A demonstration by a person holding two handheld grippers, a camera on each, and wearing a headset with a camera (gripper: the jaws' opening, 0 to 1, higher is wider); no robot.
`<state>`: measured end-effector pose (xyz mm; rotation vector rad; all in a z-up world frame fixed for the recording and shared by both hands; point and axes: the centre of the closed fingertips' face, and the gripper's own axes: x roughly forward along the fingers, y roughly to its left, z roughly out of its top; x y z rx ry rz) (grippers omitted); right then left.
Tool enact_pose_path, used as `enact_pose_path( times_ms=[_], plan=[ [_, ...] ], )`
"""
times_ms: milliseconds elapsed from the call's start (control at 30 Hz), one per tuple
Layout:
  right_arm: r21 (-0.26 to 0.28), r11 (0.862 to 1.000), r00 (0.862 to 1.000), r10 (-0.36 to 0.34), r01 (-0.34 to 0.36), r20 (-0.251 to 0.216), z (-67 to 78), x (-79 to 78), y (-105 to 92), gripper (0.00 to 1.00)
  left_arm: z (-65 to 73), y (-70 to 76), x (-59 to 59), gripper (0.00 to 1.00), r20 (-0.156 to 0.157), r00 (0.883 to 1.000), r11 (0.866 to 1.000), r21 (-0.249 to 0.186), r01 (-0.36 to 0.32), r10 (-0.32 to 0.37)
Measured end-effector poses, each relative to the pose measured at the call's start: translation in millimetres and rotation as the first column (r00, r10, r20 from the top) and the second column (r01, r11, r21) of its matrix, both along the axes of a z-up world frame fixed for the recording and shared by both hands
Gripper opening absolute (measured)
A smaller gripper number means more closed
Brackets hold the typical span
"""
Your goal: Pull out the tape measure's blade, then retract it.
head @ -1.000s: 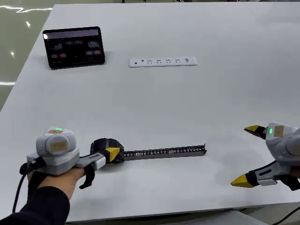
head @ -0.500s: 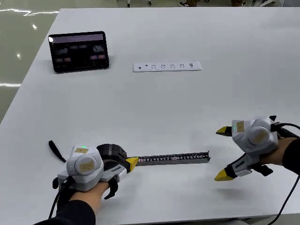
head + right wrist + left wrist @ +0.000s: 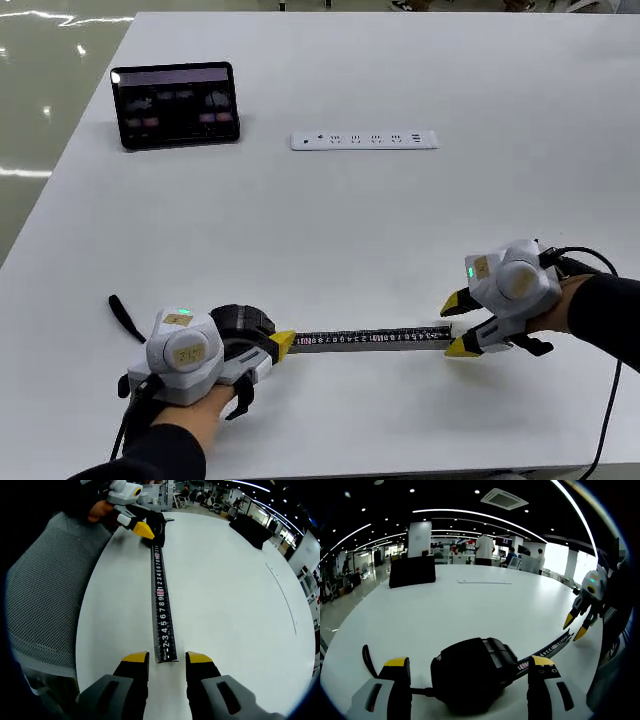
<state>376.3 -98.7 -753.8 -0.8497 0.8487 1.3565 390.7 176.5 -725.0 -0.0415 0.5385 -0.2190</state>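
Note:
The black tape measure case (image 3: 238, 324) lies on the white table (image 3: 330, 230), with its blade (image 3: 370, 339) drawn out to the right and flat on the surface. My left gripper (image 3: 268, 335) is open and straddles the case (image 3: 475, 672), with a small gap showing on each side. My right gripper (image 3: 455, 325) is open too, its yellow fingertips (image 3: 136, 657) on either side of the blade's hooked end (image 3: 167, 656) without touching it. The case's black strap (image 3: 122, 316) trails out to the left.
A dark tablet (image 3: 177, 103) stands at the back left and a white power strip (image 3: 364, 140) lies at the back middle. The table's near edge runs just below both grippers. A black cable (image 3: 612, 400) hangs from my right hand.
My right gripper has moved left and now straddles the blade's end. My left gripper has slid forward around the case. The blade's length looks unchanged.

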Motion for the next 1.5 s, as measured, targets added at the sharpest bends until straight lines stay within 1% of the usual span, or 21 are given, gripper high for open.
enact_pose_path(
  times_ms=[100,200,267,333,367,433,567,633,667,700,800,833,900,933,967,1100,1200,1500],
  plan=[
    [-0.005,1.000,1.000,0.006,-0.006,-0.008,-2.1,-0.9,0.1,0.21,0.2,-2.1,0.3,0.92,0.002,1.000,1.000,0.000,0.006,-0.006],
    [-0.015,1.000,1.000,0.007,-0.007,-0.014,-5.4,0.3,-0.4,0.13,0.1,-3.0,0.8,0.90,0.004,1.000,1.000,-0.002,0.008,-0.008],
    [-0.016,1.000,1.000,0.003,-0.003,-0.019,-6.4,0.4,-0.1,0.12,-0.1,-3.1,1.5,0.88,0.004,1.000,1.000,-0.007,0.005,-0.005],
    [-0.013,1.000,0.999,-0.023,0.023,-0.033,-5.5,0.1,0.5,0.12,0.6,-6.1,1.8,0.86,-0.009,1.000,0.998,-0.057,-0.011,0.010],
    [-0.009,0.999,0.999,-0.033,0.033,-0.039,-5.2,0.1,0.7,0.12,1.4,-5.3,1.6,0.86,-0.010,1.000,0.998,-0.055,-0.014,0.014],
    [-0.008,1.000,0.999,-0.017,0.017,-0.028,-5.8,0.0,0.1,0.12,0.1,-5.0,1.7,0.83,-0.013,1.000,0.999,-0.049,-0.017,0.016],
    [-0.029,1.000,1.000,0.000,-0.001,-0.012,-6.0,-1.0,1.0,0.12,-1.1,-6.3,1.6,0.81,-0.025,0.999,0.997,-0.072,-0.031,0.029],
    [-0.041,0.999,1.000,-0.001,0.001,-0.005,-5.9,-2.0,2.0,0.12,-1.3,-8.2,1.1,0.77,-0.032,0.999,0.996,-0.080,-0.030,0.028],
    [-0.046,0.999,1.000,-0.007,0.007,-0.004,-6.0,-1.7,2.0,0.12,-1.6,-9.1,0.8,0.73,-0.036,0.999,0.997,-0.077,-0.028,0.026],
    [-0.054,0.998,1.000,-0.025,0.024,-0.003,-6.3,-0.8,1.4,0.12,-1.6,-8.3,0.7,0.72,-0.035,0.999,0.997,-0.065,-0.032,0.030],
    [-0.056,0.998,1.000,-0.030,0.030,-0.006,-6.5,-0.7,0.6,0.12,-2.8,-3.1,0.8,0.66,-0.051,0.997,0.996,-0.074,-0.056,0.052],
    [-0.056,0.997,0.999,-0.046,0.045,-0.014,-6.5,-0.2,0.4,0.12,-3.4,-3.5,0.2,0.66,-0.055,0.997,0.995,-0.080,-0.054,0.050],
    [-0.058,0.997,0.999,-0.047,0.046,-0.017,-6.6,-0.5,1.0,0.11,-3.1,-4.3,-0.2,0.65,-0.054,0.998,0.997,-0.066,-0.049,0.046],
    [-0.063,0.995,0.996,-0.083,0.081,-0.030,-6.9,0.4,1.0,0.11,-3.4,-4.1,-0.4,0.65,-0.060,0.997,0.997,-0.061,-0.049,0.045],
    [-0.065,0.993,0.995,-0.098,0.095,-0.034,-6.9,0.9,1.0,0.11,-3.4,-3.8,-0.5,0.65,-0.062,0.997,0.997,-0.058,-0.048,0.044],
    [-0.052,0.995,0.996,-0.089,0.087,-0.027,-7.7,0.2,0.6,0.11,-4.9,-2.8,-0.6,0.63,-0.081,0.996,0.998,-0.042,-0.039,0.035],
    [-0.047,0.994,0.995,-0.099,0.098,-0.031,-7.7,0.5,1.8,0.11,-5.4,-2.7,-0.4,0.63,-0.086,0.996,0.998,-0.042,-0.037,0.033],
    [-0.028,0.996,0.996,-0.084,0.083,-0.026,-7.5,-0.1,2.0,0.11,-5.5,-2.4,-1.1,0.63,-0.091,0.995,0.998,-0.043,-0.036,0.032]
  ],
)
